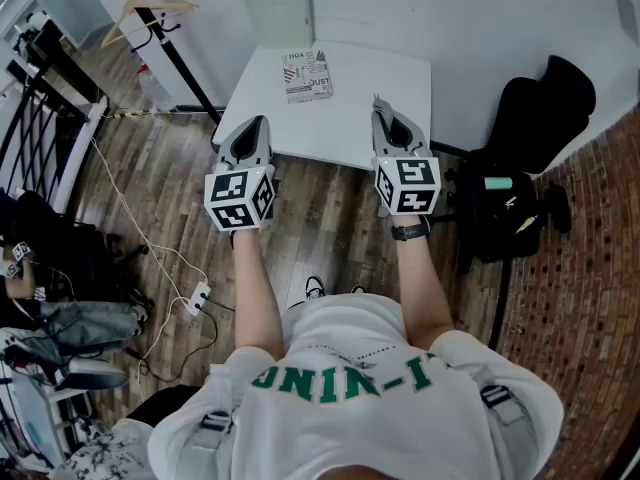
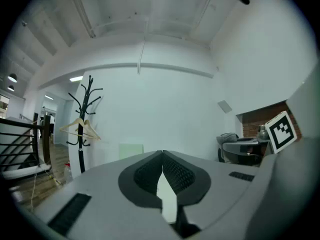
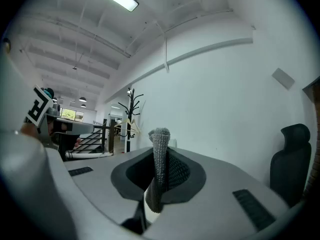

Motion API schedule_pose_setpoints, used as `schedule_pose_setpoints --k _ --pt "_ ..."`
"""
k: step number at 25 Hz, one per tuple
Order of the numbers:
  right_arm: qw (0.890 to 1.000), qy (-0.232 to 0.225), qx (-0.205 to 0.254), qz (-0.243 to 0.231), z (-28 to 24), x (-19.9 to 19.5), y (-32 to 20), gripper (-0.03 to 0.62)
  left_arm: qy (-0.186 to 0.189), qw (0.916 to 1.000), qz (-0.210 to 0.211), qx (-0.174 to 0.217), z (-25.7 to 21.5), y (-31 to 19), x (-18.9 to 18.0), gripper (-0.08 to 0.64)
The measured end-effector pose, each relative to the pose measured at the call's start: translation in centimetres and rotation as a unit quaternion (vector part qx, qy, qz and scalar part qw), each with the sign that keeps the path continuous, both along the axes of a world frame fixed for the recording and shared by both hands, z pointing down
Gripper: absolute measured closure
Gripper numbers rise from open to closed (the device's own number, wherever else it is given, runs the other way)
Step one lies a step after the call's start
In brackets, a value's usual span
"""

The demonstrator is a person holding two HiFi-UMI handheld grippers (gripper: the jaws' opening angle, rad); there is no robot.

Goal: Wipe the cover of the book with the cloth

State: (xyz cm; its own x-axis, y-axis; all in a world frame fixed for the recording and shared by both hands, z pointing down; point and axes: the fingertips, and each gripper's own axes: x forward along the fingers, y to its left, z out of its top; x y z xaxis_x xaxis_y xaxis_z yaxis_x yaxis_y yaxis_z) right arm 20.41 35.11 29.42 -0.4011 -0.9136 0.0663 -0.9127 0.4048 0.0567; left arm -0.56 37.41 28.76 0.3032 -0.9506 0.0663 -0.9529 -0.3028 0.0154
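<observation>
Both grippers are held level over the near edge of the white table.

Left gripper: in its own view the jaws are together, the pads meeting at the tips.

Right gripper: jaws clamped on the grey knitted cloth. A fold stands up past the tips and the lower end hangs into the gap behind. From the head view I can barely make the cloth out.

The book lies flat at the far side of the table, well apart from both grippers. A pale green board stands just behind it against the wall. The cover print is too small for me to read in full.

Both gripper views tilt up at the wall and ceiling, so the book and tabletop fall outside them. The marker cubes hide my hands. A black chair stands to the right, cut off in the right gripper view.
</observation>
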Motion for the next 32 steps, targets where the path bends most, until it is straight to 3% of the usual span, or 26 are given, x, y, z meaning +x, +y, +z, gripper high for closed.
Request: schedule_pose_setpoints --k 2,3,4,6,13,18,28,32 --pt "1.000 0.000 0.000 0.000 0.0 -1.0 -0.4 0.558 0.021 0.9984 0.047 -0.021 0.6 -0.4 0.2 0.514" --pt "1.000 0.000 0.000 0.000 0.0 -1.6 -0.7 0.558 0.026 0.9974 0.062 -0.027 0.8 -0.6 0.0 0.420" --pt "1.000 -0.001 0.000 0.001 0.0 -2.2 -0.9 0.558 0.025 0.9973 0.065 -0.025 0.8 -0.8 -0.4 0.402" --pt "1.000 -0.002 -0.001 0.002 0.1 -3.3 -1.2 0.558 0.016 0.9987 0.048 -0.006 0.5 -1.1 -1.9 0.532" --pt "1.000 -0.003 -0.008 -0.003 1.1 -7.1 -1.8 0.558 0.007 0.9997 -0.006 0.024 0.4 -2.1 -6.4 0.546" --pt "1.000 -0.001 -0.025 0.003 2.5 -7.6 -4.8 0.558 0.014 0.9994 -0.029 0.011 1.6 -5.3 -7.8 0.548" --pt "0.999 -0.024 0.002 -0.027 0.5 -7.3 -21.0 0.558 -0.002 0.9986 -0.038 0.036 -0.1 -20.6 -5.5 0.548" --pt "0.998 -0.040 -0.009 -0.048 -0.4 -6.1 -28.7 0.558 -0.009 0.9980 -0.047 0.041 -1.3 -27.8 -3.4 0.548"
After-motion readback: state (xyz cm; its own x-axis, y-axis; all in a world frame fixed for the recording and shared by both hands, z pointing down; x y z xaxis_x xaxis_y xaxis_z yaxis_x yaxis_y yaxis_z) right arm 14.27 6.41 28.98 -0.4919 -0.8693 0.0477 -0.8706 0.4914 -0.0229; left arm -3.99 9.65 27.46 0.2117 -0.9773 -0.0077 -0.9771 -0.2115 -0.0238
